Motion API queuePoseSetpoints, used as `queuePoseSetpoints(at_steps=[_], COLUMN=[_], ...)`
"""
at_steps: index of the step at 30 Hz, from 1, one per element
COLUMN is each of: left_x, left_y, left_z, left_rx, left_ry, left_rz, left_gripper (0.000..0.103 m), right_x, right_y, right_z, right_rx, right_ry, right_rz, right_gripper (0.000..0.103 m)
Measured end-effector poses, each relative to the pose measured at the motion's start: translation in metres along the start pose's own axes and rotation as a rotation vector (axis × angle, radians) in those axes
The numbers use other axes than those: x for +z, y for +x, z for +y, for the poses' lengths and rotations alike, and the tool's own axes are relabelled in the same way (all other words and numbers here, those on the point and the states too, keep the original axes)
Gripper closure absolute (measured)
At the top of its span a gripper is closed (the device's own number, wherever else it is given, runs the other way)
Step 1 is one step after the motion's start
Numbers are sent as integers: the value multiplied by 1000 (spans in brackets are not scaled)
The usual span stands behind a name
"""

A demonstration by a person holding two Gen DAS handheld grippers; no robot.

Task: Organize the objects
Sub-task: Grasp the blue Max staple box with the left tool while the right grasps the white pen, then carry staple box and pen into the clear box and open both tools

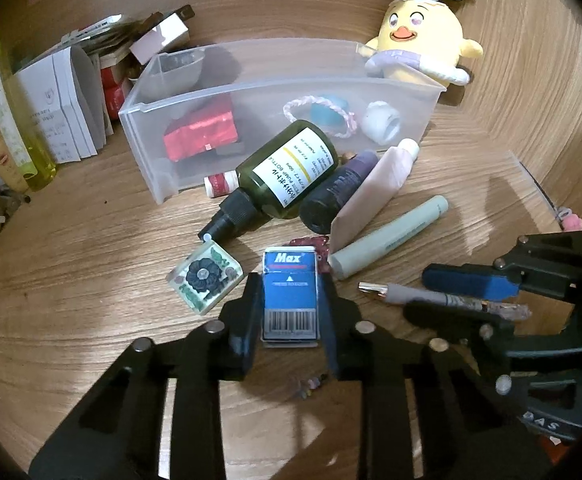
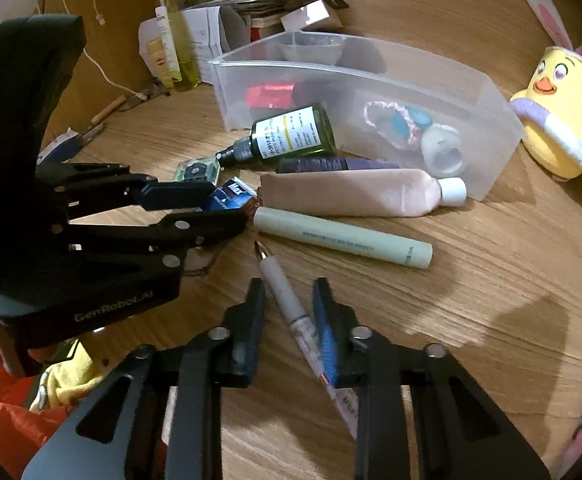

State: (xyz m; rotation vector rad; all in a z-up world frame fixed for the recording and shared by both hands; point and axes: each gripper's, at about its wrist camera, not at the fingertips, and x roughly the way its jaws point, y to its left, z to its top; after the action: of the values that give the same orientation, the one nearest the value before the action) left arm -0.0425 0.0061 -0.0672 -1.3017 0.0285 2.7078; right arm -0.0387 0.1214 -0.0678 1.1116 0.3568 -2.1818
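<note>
Now, biggest first: the clear plastic bin [image 1: 151, 120] on the counter [image 1: 91, 240] already holds a red foil box [image 1: 201, 136], a braided band [image 1: 319, 114] and a white cap [image 1: 383, 122]. Left claw [image 1: 289, 300] is clenched on the blue Max staple box [image 1: 289, 292] — light, stiff cardboard, gripped across its long sides. Right claw [image 2: 289, 312] straddles the pen [image 2: 287, 300], loosely parted — slim, slippery; take it mid-barrel.

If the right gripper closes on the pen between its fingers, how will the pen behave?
The pen looks thin, stiff and light, so it should lift easily. It lies slanted between the right gripper fingers, so it may swivel as they close. Its round barrel would probably roll if nudged.
</note>
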Motion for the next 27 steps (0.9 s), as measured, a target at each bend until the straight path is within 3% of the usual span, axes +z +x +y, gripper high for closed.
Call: queuePoseSetpoints(at_steps=[7, 27], left_x=[-3, 44], left_y=[-11, -58], left_z=[2, 23], left_rx=[19, -21], left_ry=[-6, -111], left_rz=[-32, -208], left_gripper=[76, 76], right_x=[-4, 40], right_y=[-6, -68], right_z=[-5, -48], right_rx=[42, 18], right_ry=[64, 220], right_rz=[-11, -289], right_gripper=[93, 93])
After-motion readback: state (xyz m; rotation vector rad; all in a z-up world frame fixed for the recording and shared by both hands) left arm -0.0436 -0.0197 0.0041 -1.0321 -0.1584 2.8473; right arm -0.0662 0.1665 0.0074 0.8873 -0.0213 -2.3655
